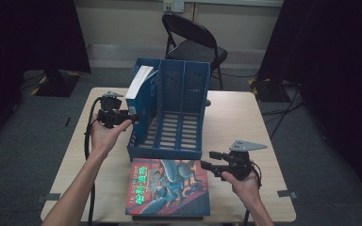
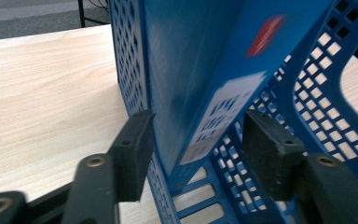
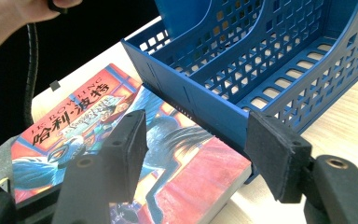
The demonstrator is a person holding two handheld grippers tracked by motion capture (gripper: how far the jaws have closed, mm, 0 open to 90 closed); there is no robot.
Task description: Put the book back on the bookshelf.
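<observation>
Blue book (image 1: 139, 82): stands tilted in the leftmost compartment of the rack (image 1: 169, 110), white page edges facing up and left, leaning against the outer wall.
Blue book, left gripper view: its lower cover (image 2: 200, 79) with a white label and a red patch sits between the two pads, inside the rack's lattice wall (image 2: 130, 70).
Left hand-held gripper (image 1: 131, 117): held level at the rack's left side, jaws spread partway around the rack wall and the book; the left pad (image 2: 135, 149) lies just at the wall, the right pad (image 2: 270, 149) stands apart from the cover, so nothing is clamped.
Rack: blue plastic, three compartments, open front toward the person, standing mid-worktop; the other two compartments hold nothing I can see.
Second book (image 1: 169, 187): lies flat on the worktop (image 1: 245, 117) just in front of the rack, colourful cover up with a winged creature and Chinese characters, its far edge touching or nearly touching the rack's front lip.
Right hand-held gripper (image 1: 206, 160): held level near the second book's right far corner, jaws fairly wide, nothing between the pads (image 3: 270, 154).
Right gripper view: looks over the second book (image 3: 121, 140) toward the rack front (image 3: 223, 107).
Chair (image 1: 193, 42): folding, black, behind the worktop.
</observation>
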